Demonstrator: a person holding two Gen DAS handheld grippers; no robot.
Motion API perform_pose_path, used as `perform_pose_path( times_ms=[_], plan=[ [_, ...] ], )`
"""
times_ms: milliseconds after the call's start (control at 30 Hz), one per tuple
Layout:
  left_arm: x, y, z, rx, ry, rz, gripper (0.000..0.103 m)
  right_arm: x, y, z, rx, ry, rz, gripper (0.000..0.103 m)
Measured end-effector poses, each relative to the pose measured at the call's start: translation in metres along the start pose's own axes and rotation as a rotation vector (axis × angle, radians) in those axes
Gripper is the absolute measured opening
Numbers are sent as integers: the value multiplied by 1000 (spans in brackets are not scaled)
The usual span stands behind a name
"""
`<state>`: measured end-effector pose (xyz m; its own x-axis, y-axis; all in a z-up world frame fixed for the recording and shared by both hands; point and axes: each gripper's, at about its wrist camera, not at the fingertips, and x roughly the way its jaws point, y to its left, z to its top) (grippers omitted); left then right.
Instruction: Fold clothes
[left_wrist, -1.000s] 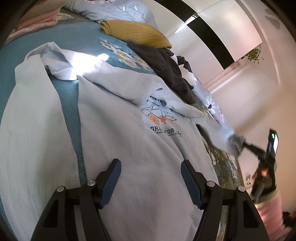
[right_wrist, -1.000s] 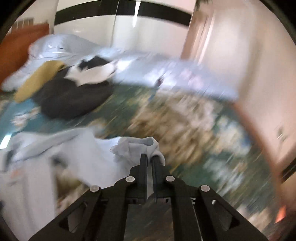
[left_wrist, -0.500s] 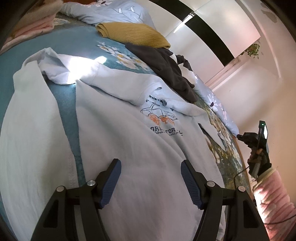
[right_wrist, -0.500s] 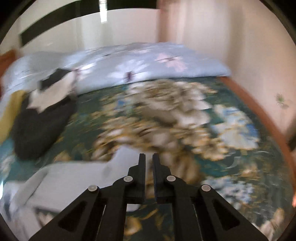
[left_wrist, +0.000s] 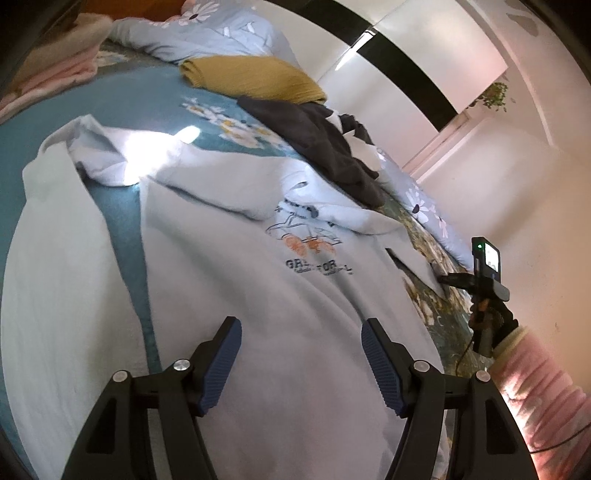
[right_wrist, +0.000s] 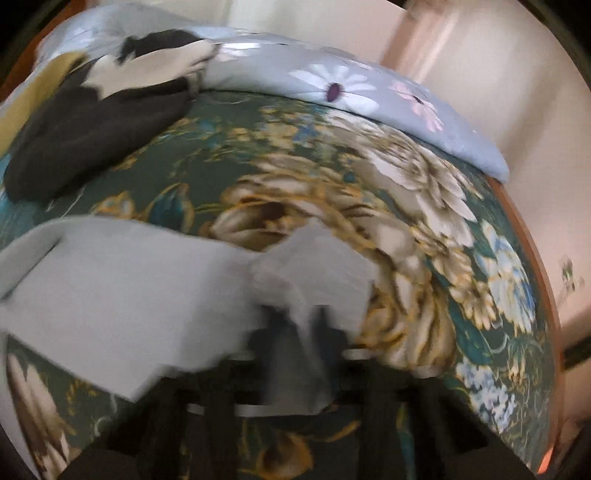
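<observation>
A: Item one, the garment. Where does it lie?

B: The pale blue sweatshirt (left_wrist: 280, 325) lies spread, print side up, across the bed (left_wrist: 122, 99). It fills the middle of your left wrist view, with the car print (left_wrist: 310, 251) just past centre toward 1 o'clock. One sleeve (right_wrist: 122, 288) runs out flat over the floral bedspread (right_wrist: 424, 229), filling the 9 o'clock side of your right wrist view.

A: Item two, the tools.

B: Your left gripper (left_wrist: 301, 354) hovers over the body of the sweatshirt, jaws spread wide, nothing between them. Your right gripper (right_wrist: 299, 328) sits at the sleeve's cuff end. That picture is smeared by motion; cloth overlaps the fingers, yet I cannot tell whether they are clenched on it.

A: Item three, the step in hand, as you judge it.

B: Likely laying the sleeve straight before folding it in. Keep the cuff low and pull only until the sleeve lies without a wrinkle. Then bring it across the chest in one sweep, crease parallel to the side seam. Use your left gripper to pin the body so it does not drag.

A: Item four, surroundings.

B: A dark garment (left_wrist: 325, 147) and a mustard one (left_wrist: 251, 77) at 12 o'clock, well apart from the sweatshirt's body. A daisy-print quilt (right_wrist: 351, 88) lies beyond them.
</observation>
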<state>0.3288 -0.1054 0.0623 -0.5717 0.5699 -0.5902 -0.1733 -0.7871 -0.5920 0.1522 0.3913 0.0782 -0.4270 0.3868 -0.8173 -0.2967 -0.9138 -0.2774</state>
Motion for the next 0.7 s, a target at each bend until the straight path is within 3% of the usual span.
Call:
perform_pose_path(
  times_ms=[200,300,433,533,600,700],
  plan=[
    [3,-1,0,2,14,7,71,-9,-79,-2,284,-60,-6,2],
    [2,3,2,-15,10,4,71,-4,-117,-12,436,-39,43,3],
    [0,11,5,-58,6,-5,71,6,-148,-31,590,-1,70,20],
    [-5,23,11,-112,-5,-19,71,-2,-150,-36,612,-6,-38,22],
    [-9,33,18,-149,-19,-37,71,-22,-141,-32,571,-68,-47,22],
    [-15,49,34,-208,-48,-52,71,-56,-102,-17,456,-144,110,26]
  ],
)
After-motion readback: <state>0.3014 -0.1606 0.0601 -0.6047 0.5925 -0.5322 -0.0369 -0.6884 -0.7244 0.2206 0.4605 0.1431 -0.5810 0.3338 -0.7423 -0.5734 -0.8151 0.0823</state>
